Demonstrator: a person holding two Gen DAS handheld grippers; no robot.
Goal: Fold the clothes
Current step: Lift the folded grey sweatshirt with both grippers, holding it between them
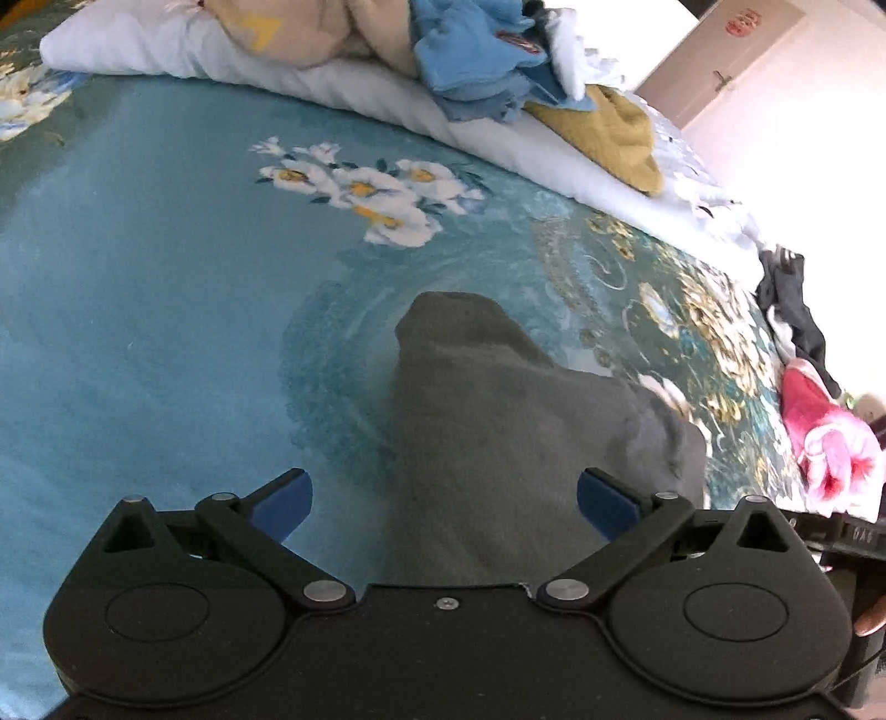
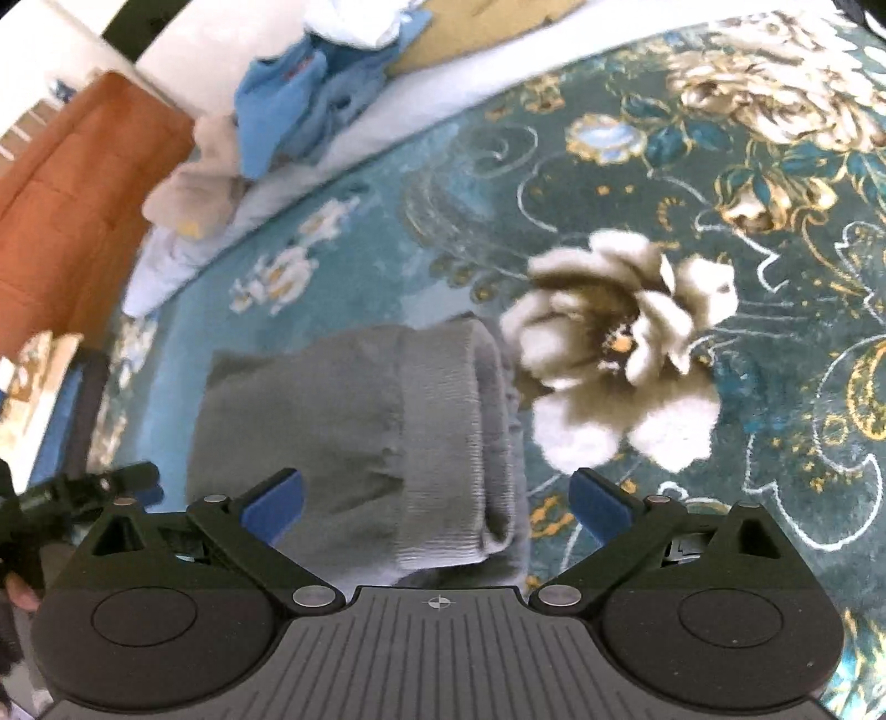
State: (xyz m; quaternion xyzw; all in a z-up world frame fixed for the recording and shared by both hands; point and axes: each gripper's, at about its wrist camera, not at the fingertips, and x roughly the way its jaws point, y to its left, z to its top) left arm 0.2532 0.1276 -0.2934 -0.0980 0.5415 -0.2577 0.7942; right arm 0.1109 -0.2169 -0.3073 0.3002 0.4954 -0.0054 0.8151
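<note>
Grey sweatshirt [image 1: 487,443] lying on the teal floral bedspread [image 1: 166,332], left claw [image 1: 443,504] and right claw [image 2: 437,507] both spread wide above it, gripping nothing, laundry pile [image 1: 476,50] at 12 o'clock.

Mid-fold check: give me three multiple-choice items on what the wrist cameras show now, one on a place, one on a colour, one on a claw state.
1. Where does the grey knit garment with a ribbed cuff lie?
A. on the teal floral bedspread
B. on the white duvet
C. on the floor

2. What colour are the pads of the left claw?
A. red
B. blue
C. white

3. How does the right claw stand?
A. shut on the cuff
B. shut on nothing
C. open, pads clear of the cloth

Key: 1 A, the floral print surrounds the garment; 2 B, both pads show blue; 3 C, the fingers are spread wide either side of the cuff.
</note>
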